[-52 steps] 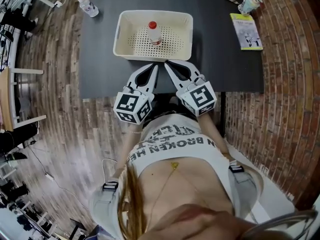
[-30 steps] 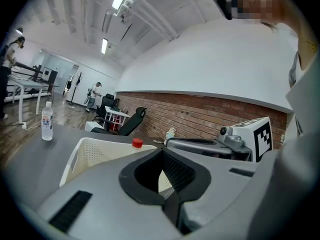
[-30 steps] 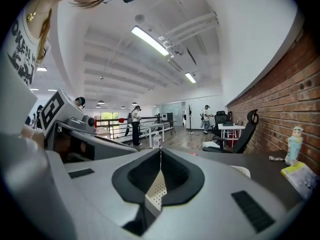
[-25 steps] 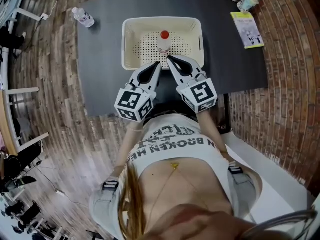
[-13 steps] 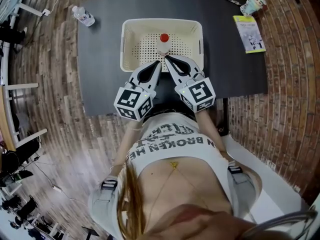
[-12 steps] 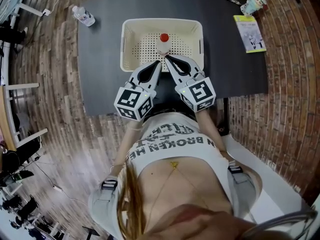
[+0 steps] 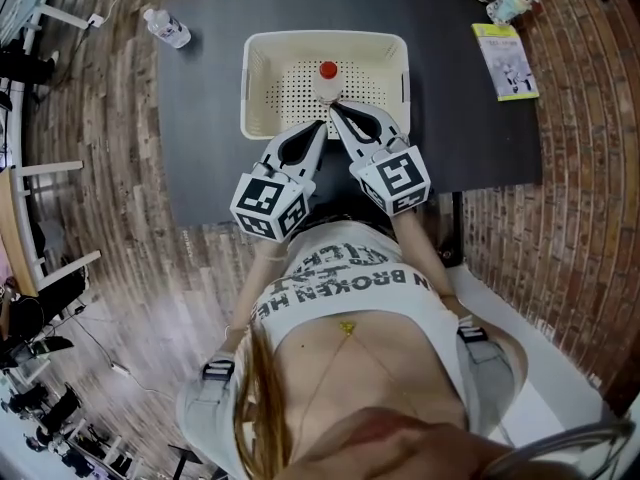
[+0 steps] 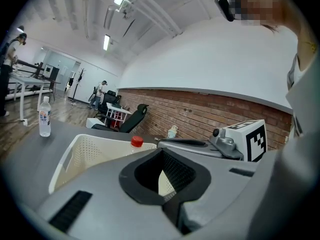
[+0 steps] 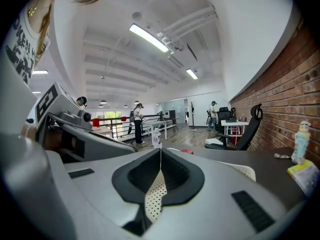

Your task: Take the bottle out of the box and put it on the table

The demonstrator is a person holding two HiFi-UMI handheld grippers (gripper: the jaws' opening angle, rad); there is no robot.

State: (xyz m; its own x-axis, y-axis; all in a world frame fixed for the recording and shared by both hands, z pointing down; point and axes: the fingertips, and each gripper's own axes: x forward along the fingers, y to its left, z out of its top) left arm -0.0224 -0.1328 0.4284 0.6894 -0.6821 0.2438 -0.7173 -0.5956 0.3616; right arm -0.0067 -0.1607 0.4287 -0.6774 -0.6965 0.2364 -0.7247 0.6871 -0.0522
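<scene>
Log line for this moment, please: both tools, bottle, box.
left tool: shut, empty | right tool: shut, empty | both: tips over box near rim | bottle: upright in box, ungrasped

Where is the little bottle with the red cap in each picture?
Head view: the clear plastic bottle with the red cap stands top centre, inside the cream perforated plastic basket.
Left gripper view: its red cap shows left of centre.
Right gripper view: only the cap peeks out, slightly right of centre.
Shared landmark: that basket, seen in all three.
</scene>
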